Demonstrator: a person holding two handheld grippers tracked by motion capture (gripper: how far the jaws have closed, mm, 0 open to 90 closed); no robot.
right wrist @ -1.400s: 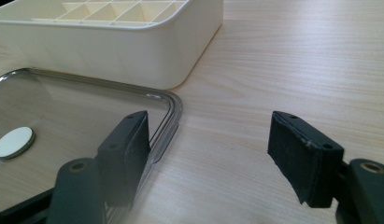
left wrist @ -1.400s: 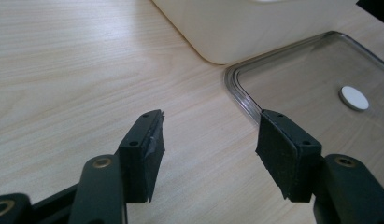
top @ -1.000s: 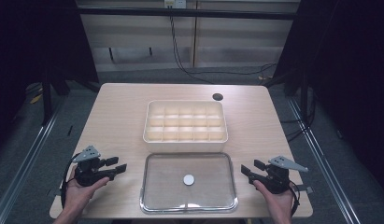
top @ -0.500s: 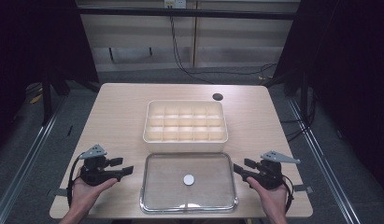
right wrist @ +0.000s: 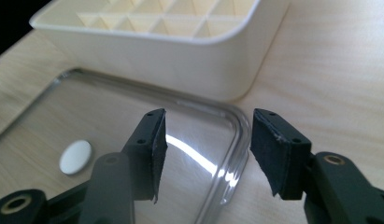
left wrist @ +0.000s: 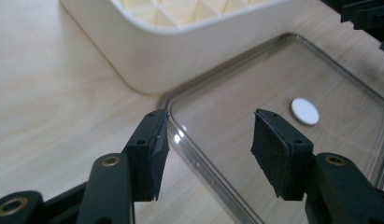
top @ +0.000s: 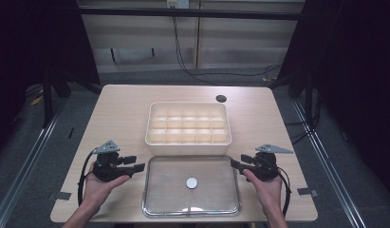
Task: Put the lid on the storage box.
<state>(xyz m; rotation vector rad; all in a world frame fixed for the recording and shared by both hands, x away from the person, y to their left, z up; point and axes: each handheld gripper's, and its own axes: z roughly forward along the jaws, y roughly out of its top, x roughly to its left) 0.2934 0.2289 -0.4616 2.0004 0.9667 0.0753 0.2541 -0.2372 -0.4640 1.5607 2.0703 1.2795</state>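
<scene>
Right now the clear lid (top: 191,185) lies flat on the near part of the table (top: 121,109), its far edge just beside the white divided box (top: 188,122), with a small white disc (top: 191,182) at its middle. My left gripper (top: 137,167) sits at the lid's left rim; its jaws have just been closing, yet they stand apart with the rim between them, nothing pinched. My right gripper (top: 234,164) sits at the right rim near the far corner, jaws likewise just closing but released, straddling the edge without pressing. A dark round hole (top: 221,98) marks the table's far side.
</scene>
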